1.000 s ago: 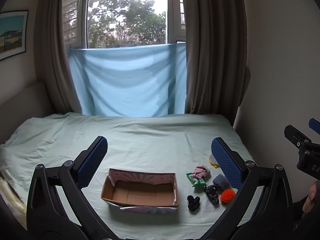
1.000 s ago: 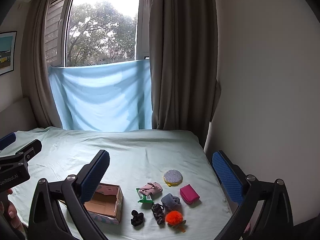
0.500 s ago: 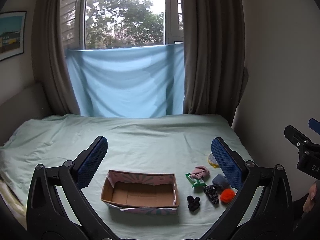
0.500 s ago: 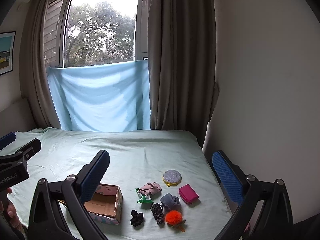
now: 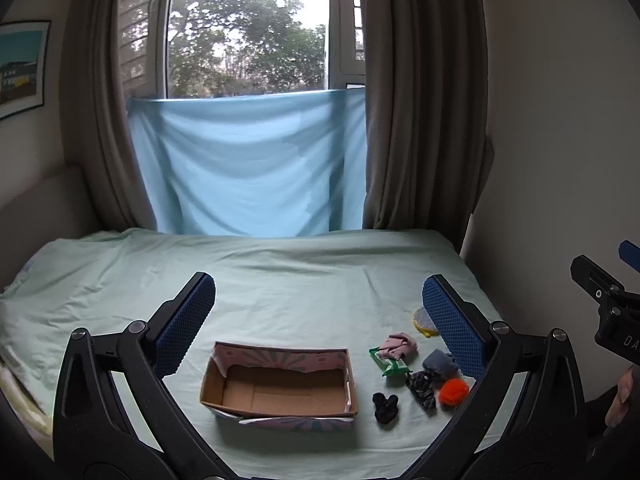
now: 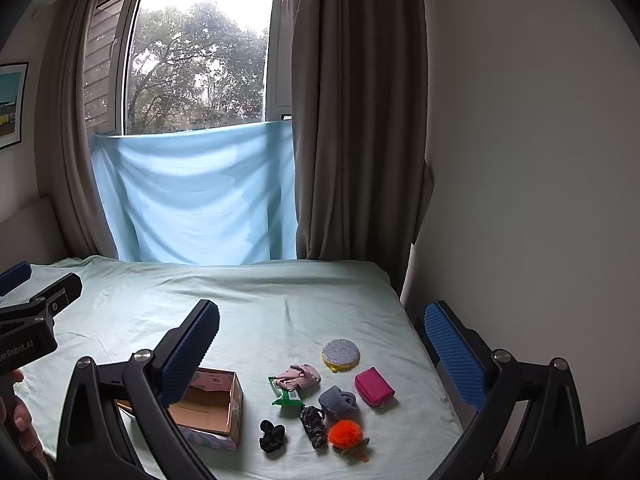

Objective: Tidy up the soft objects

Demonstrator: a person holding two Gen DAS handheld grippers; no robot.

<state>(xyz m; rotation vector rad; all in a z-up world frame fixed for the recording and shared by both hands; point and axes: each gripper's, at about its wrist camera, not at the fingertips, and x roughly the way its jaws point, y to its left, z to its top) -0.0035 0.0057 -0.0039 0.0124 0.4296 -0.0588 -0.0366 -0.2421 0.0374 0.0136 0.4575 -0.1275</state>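
Nothing is sorted yet: my left gripper (image 5: 318, 322) and right gripper (image 6: 320, 354) gape wide, holding nothing, the box (image 5: 280, 386) bare, soft objects (image 6: 320, 400) on the bed's (image 5: 280, 280) near right corner.

left gripper (image 6: 30, 334) body, right wrist view: partial white print "enrobot.ai". right gripper (image 5: 612, 320) body, left wrist view: cut-off white letters "da".

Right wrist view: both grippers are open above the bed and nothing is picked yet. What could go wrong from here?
1. The patterned scrunchie, grey pouch and orange pompom lie bunched together; the open right gripper might grab two at once.
2. The pink cloth overlaps the green packet, which may drag along.
3. The cardboard box sits on soft bedding and could shift or tip if nudged.
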